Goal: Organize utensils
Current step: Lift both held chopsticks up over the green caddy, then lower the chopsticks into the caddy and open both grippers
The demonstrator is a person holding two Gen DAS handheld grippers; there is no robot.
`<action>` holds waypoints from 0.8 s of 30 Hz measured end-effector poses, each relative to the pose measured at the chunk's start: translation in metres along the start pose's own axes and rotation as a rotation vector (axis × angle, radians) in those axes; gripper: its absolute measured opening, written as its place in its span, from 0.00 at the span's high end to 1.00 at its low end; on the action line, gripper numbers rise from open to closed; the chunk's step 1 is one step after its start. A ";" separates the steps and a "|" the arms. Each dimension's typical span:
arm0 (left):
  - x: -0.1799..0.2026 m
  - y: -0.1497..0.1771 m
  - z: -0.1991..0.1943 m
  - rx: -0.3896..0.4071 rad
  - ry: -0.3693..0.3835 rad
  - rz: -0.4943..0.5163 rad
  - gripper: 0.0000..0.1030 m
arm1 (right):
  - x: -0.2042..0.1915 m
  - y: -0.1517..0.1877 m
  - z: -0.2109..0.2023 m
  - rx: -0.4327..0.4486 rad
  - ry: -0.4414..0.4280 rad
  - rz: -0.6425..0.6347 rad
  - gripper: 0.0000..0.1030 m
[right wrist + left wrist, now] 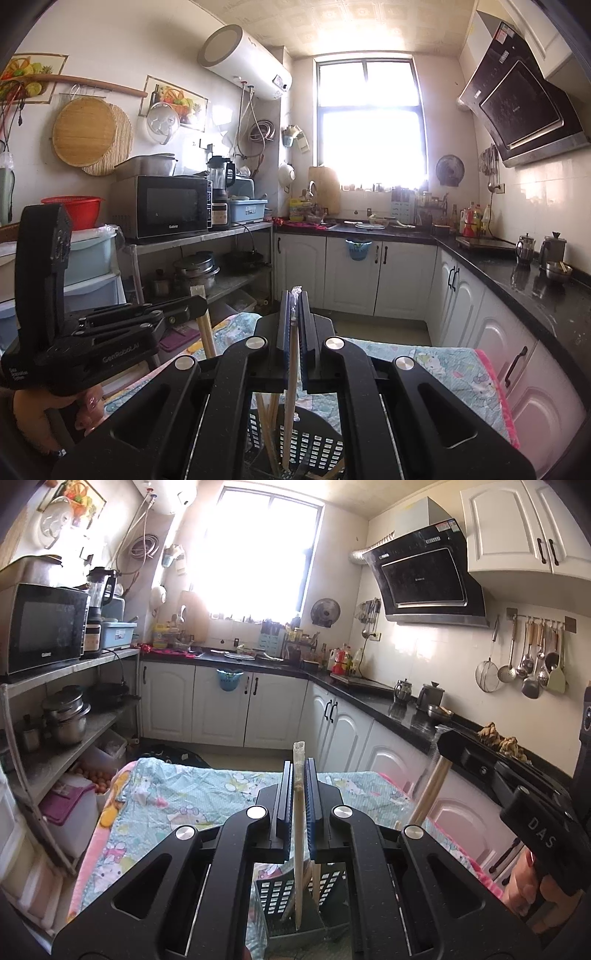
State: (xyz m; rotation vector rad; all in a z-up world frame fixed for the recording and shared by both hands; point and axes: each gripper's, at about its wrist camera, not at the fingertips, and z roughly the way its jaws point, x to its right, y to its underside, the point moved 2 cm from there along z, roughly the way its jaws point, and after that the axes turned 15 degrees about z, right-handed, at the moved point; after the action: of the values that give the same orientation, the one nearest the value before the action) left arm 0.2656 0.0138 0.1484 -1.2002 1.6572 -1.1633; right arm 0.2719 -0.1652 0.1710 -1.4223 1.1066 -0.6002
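Kitchen's red basin (75, 210), right view only

Ahead of you a bright window (369, 122) sits above the black countertop (535, 291), with white cabinets (354, 273) under it and a slanted range hood (424, 576) on the right wall. To your left a microwave (173, 206) and a blender (221, 184) stand on a metal shelf (207, 238), with stacked pots (195, 269) 1 level below. You also see a white water heater (243, 61) mounted high, 2 round woven mats (92, 134) on the wall, and a cartoon-print cloth (177, 794) over the table.
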 end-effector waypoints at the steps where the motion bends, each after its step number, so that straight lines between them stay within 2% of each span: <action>1: 0.000 0.002 0.001 -0.004 0.001 -0.001 0.97 | 0.002 0.001 0.002 -0.004 0.002 0.004 0.96; 18: 0.002 0.040 0.022 -0.095 0.039 -0.025 0.97 | 0.016 0.040 0.032 -0.117 0.081 0.040 0.95; 20: 0.001 0.042 0.022 -0.107 0.039 -0.026 0.96 | 0.018 0.044 0.033 -0.131 0.090 0.047 0.91; 22: 0.001 0.045 0.022 -0.113 0.037 -0.029 0.88 | 0.022 0.045 0.032 -0.139 0.098 0.053 0.82; 24: 0.000 0.046 0.021 -0.120 0.036 -0.036 0.79 | 0.024 0.048 0.031 -0.145 0.104 0.055 0.79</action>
State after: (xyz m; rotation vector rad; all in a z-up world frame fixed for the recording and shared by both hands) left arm 0.2725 0.0153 0.0984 -1.2948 1.7607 -1.1269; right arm 0.2949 -0.1657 0.1140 -1.4926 1.2898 -0.5696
